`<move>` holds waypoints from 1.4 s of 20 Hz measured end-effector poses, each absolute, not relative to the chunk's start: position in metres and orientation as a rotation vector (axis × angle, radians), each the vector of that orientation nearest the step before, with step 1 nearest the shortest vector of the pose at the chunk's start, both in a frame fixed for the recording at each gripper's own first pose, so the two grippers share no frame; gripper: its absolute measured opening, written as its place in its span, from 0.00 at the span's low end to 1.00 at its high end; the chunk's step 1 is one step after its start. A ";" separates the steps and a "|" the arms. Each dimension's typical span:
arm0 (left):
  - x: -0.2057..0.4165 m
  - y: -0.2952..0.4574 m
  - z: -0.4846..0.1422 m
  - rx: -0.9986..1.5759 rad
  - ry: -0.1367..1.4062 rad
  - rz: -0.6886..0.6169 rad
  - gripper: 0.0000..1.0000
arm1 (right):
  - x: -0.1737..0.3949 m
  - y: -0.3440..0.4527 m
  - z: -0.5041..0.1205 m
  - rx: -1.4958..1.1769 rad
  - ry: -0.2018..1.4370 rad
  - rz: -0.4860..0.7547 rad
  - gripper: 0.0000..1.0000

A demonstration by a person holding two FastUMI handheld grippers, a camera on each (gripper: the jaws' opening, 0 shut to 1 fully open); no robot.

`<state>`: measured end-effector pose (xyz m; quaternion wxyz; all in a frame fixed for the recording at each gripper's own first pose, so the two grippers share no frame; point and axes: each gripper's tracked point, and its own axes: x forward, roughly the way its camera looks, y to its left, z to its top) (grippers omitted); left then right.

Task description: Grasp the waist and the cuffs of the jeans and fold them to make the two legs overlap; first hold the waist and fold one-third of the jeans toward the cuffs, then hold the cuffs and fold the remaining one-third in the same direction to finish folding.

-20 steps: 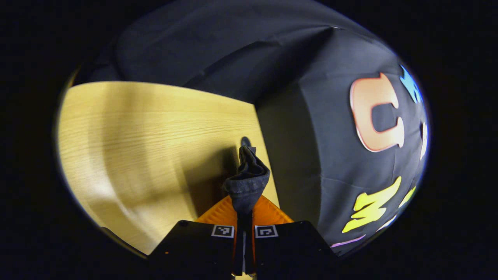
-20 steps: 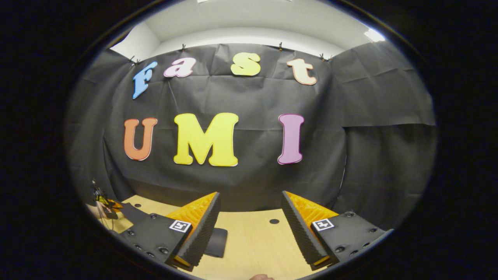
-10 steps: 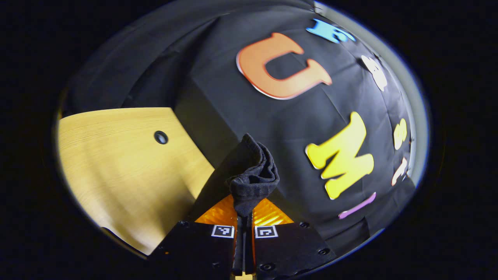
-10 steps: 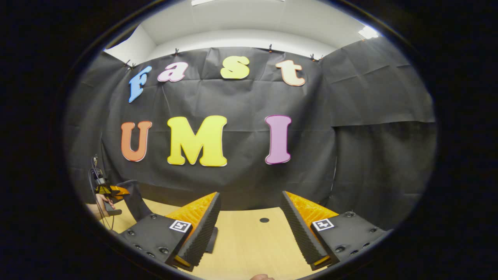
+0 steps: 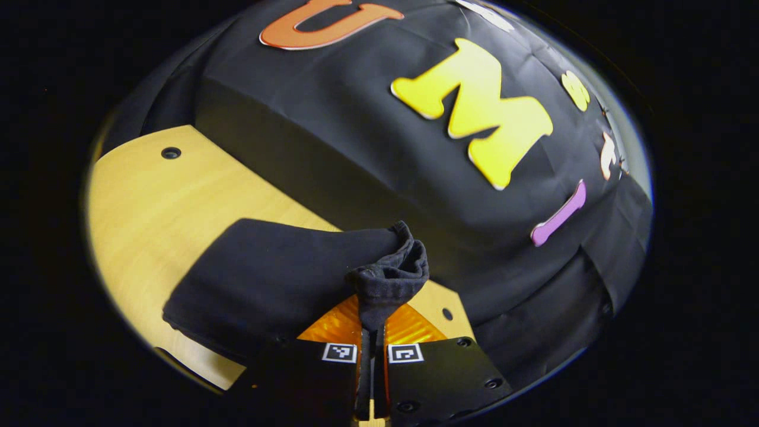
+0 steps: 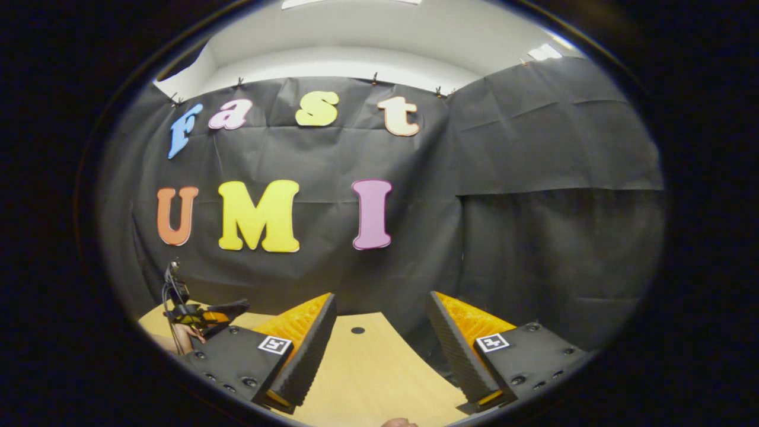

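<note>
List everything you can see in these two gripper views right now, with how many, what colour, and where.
jeans: one, black, lying partly folded on the table in the left gripper view, one bunched edge pinched at the fingers.
table: one, light wood, under the jeans; also below the open fingers in the right gripper view.
holes in the table: two in the left gripper view, one in the right gripper view, dark.
ceiling: white, top of the right gripper view.
left gripper: one, shut on the jeans; also seen far left in the right gripper view.
right gripper: one, fingers apart, holding nothing.
hand: one, holding the left gripper.
</note>
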<state>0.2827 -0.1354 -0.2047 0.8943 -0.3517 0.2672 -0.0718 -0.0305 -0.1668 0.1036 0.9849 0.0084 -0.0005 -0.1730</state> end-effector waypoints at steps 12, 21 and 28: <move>0.269 -0.155 -0.280 -0.159 0.672 -0.104 0.21 | -0.054 -0.192 0.083 0.013 0.028 -0.401 0.97; 0.262 -0.135 -0.208 -0.234 0.571 -0.134 0.96 | -0.043 -0.174 0.075 0.019 0.030 -0.319 0.92; 0.215 -0.090 -0.098 -0.200 0.363 -0.152 0.98 | -0.006 -0.125 0.061 0.073 0.019 -0.173 0.92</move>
